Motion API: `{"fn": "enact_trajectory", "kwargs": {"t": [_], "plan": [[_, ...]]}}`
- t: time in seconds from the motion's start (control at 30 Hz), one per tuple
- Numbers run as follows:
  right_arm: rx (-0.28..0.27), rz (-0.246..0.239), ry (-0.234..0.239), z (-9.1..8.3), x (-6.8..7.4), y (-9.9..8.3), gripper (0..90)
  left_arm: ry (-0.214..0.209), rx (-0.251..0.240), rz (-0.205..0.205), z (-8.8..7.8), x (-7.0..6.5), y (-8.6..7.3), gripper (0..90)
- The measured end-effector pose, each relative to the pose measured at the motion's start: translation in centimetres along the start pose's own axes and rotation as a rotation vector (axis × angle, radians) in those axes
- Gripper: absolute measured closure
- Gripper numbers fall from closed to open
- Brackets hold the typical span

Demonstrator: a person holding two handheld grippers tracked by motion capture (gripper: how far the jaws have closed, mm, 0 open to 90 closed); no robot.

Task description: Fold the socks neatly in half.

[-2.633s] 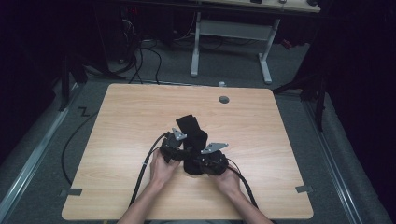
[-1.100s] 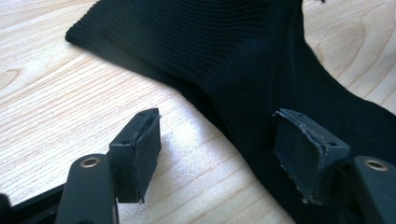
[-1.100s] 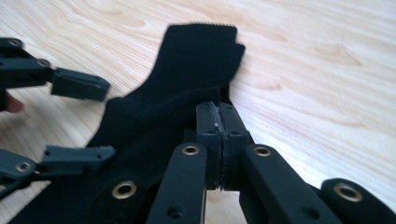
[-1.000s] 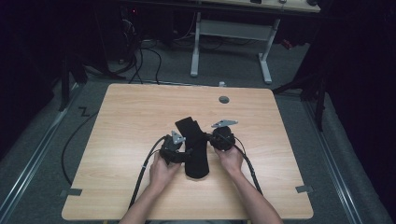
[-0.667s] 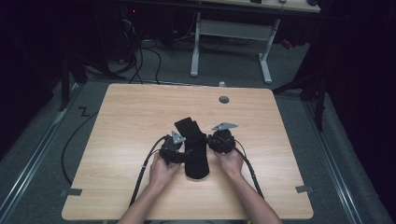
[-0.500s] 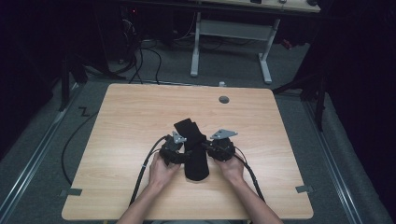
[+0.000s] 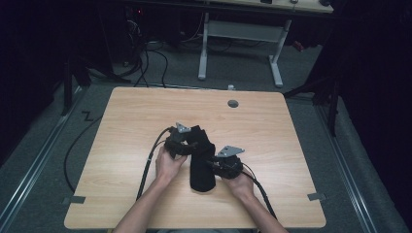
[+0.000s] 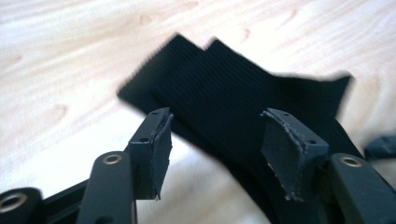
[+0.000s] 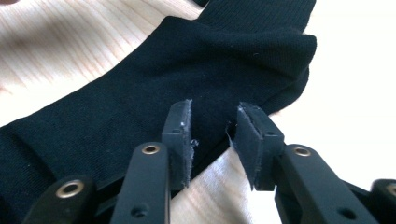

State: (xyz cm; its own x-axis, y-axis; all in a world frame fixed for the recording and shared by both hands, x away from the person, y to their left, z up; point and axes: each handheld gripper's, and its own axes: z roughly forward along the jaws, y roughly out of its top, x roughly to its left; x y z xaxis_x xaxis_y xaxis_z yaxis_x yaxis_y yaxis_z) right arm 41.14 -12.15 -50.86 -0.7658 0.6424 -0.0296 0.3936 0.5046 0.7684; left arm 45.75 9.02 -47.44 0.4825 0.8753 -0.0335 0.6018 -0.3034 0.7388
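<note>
Handling black socks (image 7: 201, 160) mid-table (image 7: 291, 145): soft, light, limp. My left gripper (image 8: 215, 140) has been closing, right gripper (image 9: 212, 135) opening; both empty. Pinch the cuff edge.

Black hand-held gripper (image 9: 212, 140) jaws with brass-ringed screw holes, frayed dark pads (image 9: 183, 140), trailing cables.

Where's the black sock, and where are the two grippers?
black sock (image 7: 202, 170): high view, middle of its foot.
left gripper (image 8: 212, 137): left gripper view, between its open pads.
right gripper (image 9: 214, 135): right gripper view, between its open pads.
</note>
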Motion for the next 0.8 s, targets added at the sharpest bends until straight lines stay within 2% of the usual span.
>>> {"fn": "enact_trajectory", "kwargs": {"t": [0.1, 0.2, 0.3, 0.4, 0.5, 0.6, 0.67, 0.8], "plan": [[-0.001, -0.002, 0.001, -0.1, 0.1, -0.1, 64.1, 0.012, 0.007, 0.013, 0.6, 0.0, 0.6, 44.2], [0.006, 0.027, 0.020, -0.1, 0.0, -0.2, 61.8, 0.014, 0.025, 0.013, 1.6, 0.3, 1.5, 45.6], [0.007, 0.028, 0.013, -0.2, 0.2, -0.2, 61.4, 0.018, 0.042, 0.024, 2.2, 0.3, 2.1, 45.4], [0.007, 0.037, 0.007, -0.3, 0.4, -0.3, 60.0, 0.031, 0.025, 0.043, 2.3, 0.1, 2.6, 44.7], [0.008, 0.035, 0.007, -0.3, 0.5, -0.3, 58.9, 0.039, 0.028, 0.062, 2.6, 0.1, 2.9, 43.2], [0.007, 0.037, 0.005, -0.4, 0.6, -0.4, 57.4, 0.029, 0.029, 0.081, 2.9, 0.3, 3.3, 43.1], [0.009, 0.040, 0.002, -0.5, 0.8, -0.4, 56.5, 0.012, 0.015, 0.073, 2.9, 0.5, 3.3, 43.9], [0.009, 0.040, 0.000, -0.5, 0.8, -0.5, 55.7, -0.003, 0.034, 0.062, 3.3, 0.9, 2.9, 46.6]]}}
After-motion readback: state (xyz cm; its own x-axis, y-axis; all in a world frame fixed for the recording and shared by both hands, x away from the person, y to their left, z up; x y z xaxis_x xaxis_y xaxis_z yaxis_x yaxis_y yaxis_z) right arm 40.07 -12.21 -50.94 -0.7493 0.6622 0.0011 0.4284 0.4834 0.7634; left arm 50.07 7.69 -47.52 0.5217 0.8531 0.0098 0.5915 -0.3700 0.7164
